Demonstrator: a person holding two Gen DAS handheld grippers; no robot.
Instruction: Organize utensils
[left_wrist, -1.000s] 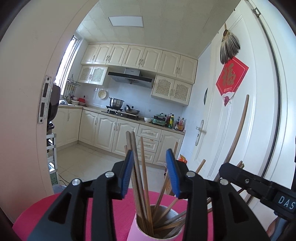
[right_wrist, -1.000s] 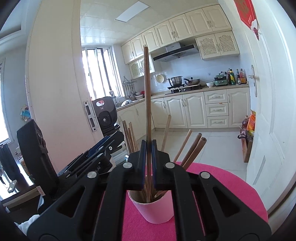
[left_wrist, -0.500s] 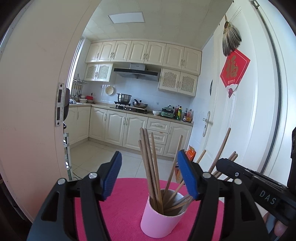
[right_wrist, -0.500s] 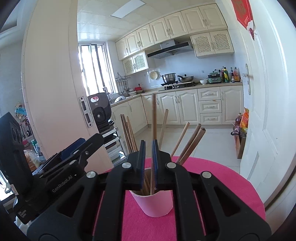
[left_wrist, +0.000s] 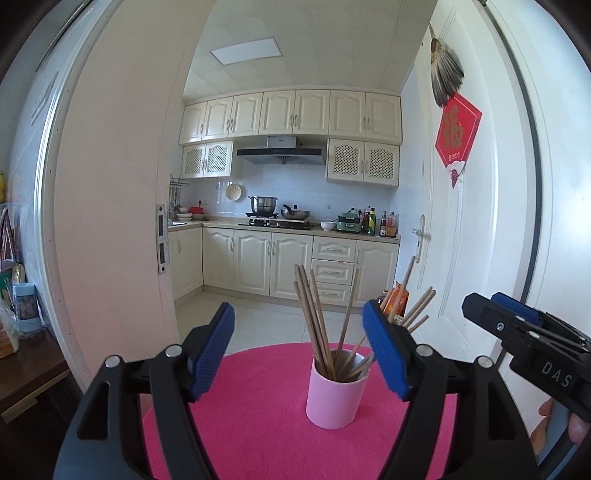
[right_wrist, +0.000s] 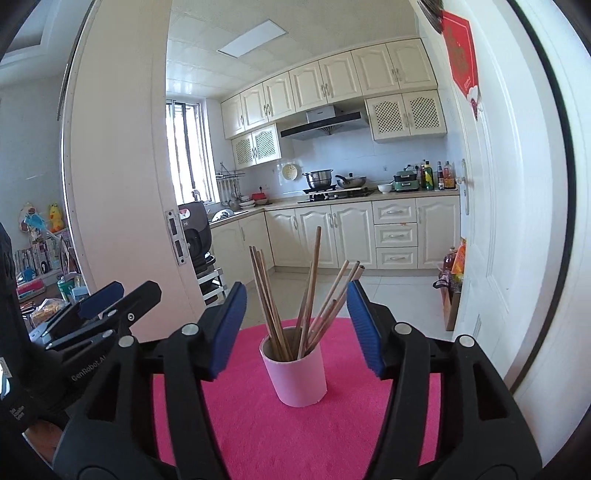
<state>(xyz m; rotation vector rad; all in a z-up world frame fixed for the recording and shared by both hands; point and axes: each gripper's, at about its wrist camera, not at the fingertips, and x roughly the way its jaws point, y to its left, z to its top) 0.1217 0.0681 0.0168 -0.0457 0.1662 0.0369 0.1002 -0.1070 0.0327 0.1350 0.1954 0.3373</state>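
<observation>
A pink cup stands upright on a round pink mat; it also shows in the right wrist view. Several wooden chopsticks stand in it, fanned out, also seen from the right wrist. My left gripper is open and empty, drawn back from the cup. My right gripper is open and empty, also drawn back from the cup. Each gripper shows at the edge of the other's view: the right one, the left one.
A white door stands open at the right of the mat and a door edge at the left. A kitchen with cabinets lies beyond. A dark side table with clutter is at the left.
My right gripper has opened and let go of a chopstick, which now stands in the cup. Both grippers have pulled back from the cup. My left gripper has opened wider.
</observation>
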